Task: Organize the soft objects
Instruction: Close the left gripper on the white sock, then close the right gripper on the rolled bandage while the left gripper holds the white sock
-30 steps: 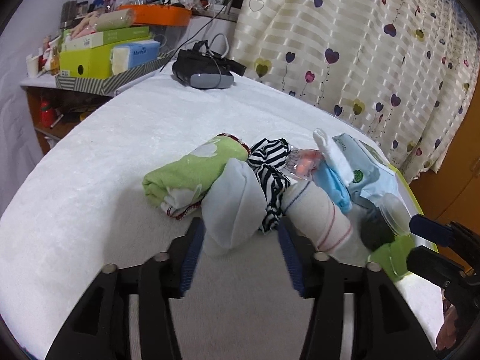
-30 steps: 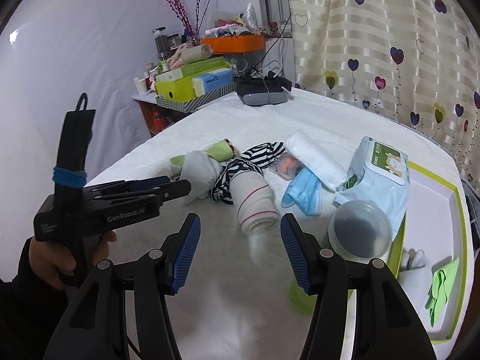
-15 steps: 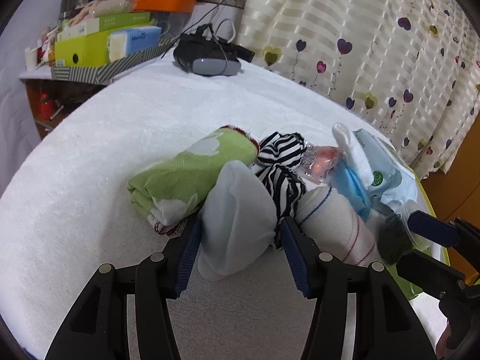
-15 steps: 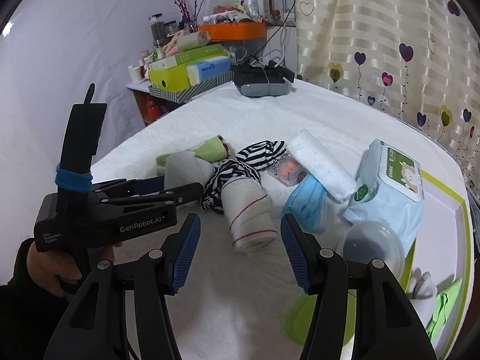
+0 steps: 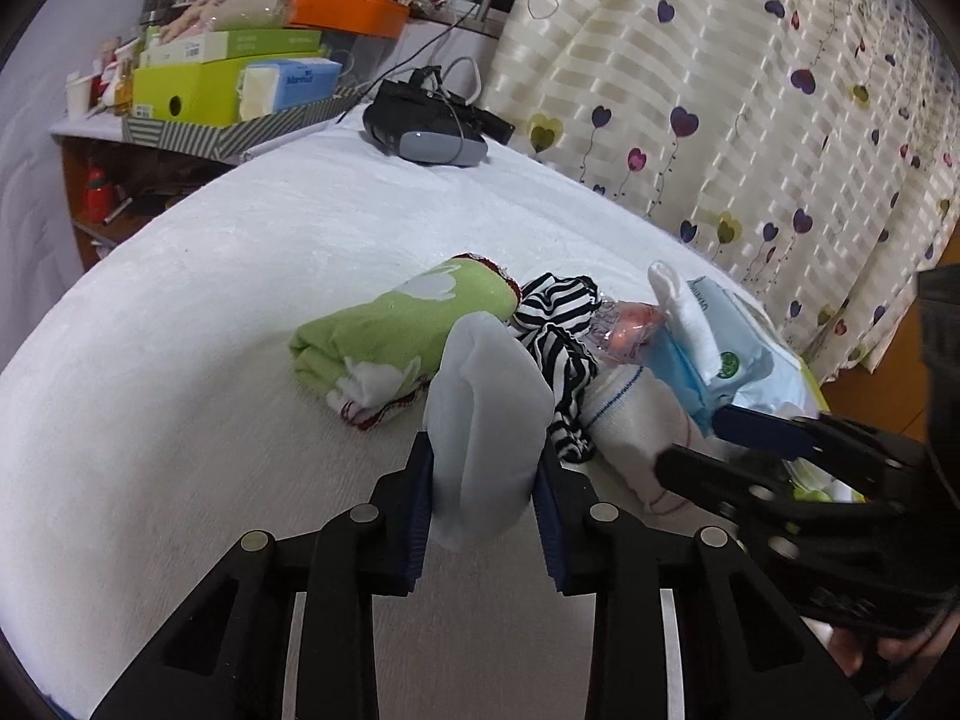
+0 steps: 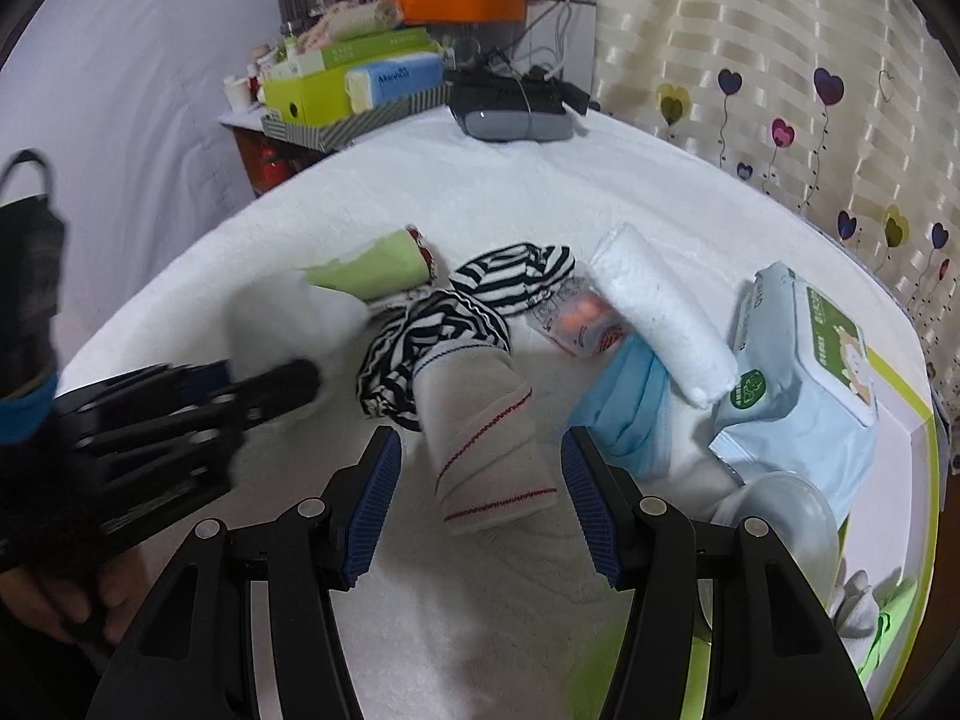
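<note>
A white padded surface, apparently a bed (image 5: 228, 276), carries a cluster of soft things near its right side. The left gripper (image 5: 483, 498) has its jaws pressed in against both sides of a pale bluish-white sock (image 5: 483, 414), gripping it; the sock bulges out above the blue pads. Just behind the sock lies a rolled green cloth (image 5: 396, 330) with white shapes and a red-trimmed edge. To the right of the sock, and touching it, is a black-and-white striped garment (image 5: 558, 324).

The right gripper (image 6: 480, 498) has its jaws wide open, one on each side of a rolled white sock with red stripes (image 6: 486, 444); neither pad touches the roll, which rests on the bed. Its far end lies against the striped garment (image 6: 480, 294). In the right wrist view the left gripper (image 6: 240, 396) appears at the left, blurred, with the pale sock (image 6: 288, 318) in it.

Further right lie a small clear packet with orange contents (image 6: 576, 318), a white rolled towel (image 6: 660, 318) resting on a blue face mask (image 6: 624, 402), and a light blue pack of wet wipes (image 6: 804, 372). A green-rimmed tray (image 6: 933, 480) sits at the bed's right edge. A black headset (image 5: 426, 126) lies at the far edge, near a shelf with a green box (image 5: 186, 90).
</note>
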### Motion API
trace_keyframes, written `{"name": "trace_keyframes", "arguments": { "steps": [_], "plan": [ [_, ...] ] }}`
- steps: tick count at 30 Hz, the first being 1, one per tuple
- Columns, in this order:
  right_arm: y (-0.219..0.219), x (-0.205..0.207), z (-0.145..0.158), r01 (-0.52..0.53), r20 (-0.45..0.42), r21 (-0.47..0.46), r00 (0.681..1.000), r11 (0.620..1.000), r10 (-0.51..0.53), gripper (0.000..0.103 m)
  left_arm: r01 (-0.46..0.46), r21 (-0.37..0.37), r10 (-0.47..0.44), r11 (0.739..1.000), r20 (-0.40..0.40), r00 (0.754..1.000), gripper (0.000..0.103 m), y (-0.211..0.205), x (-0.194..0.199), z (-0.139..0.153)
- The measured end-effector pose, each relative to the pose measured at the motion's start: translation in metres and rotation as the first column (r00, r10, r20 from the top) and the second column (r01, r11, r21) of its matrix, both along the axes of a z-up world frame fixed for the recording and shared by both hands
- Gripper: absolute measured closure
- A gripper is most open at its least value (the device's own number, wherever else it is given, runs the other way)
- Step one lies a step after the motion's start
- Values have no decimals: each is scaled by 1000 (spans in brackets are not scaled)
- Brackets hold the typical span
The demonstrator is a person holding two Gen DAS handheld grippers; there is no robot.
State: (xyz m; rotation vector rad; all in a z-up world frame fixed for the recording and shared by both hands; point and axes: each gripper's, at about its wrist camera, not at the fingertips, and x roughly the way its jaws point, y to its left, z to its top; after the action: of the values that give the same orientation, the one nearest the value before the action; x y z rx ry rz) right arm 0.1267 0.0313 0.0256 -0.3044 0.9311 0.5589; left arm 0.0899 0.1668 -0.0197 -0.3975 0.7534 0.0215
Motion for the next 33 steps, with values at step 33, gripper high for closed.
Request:
{"name": "trace_keyframes", "arguments": {
  "steps": [33],
  "plan": [
    [1,-34,23,-51,88,8,995,999,51,56,32,-5,-31,999,68,997,74,-11,-45,28]
  ]
}}
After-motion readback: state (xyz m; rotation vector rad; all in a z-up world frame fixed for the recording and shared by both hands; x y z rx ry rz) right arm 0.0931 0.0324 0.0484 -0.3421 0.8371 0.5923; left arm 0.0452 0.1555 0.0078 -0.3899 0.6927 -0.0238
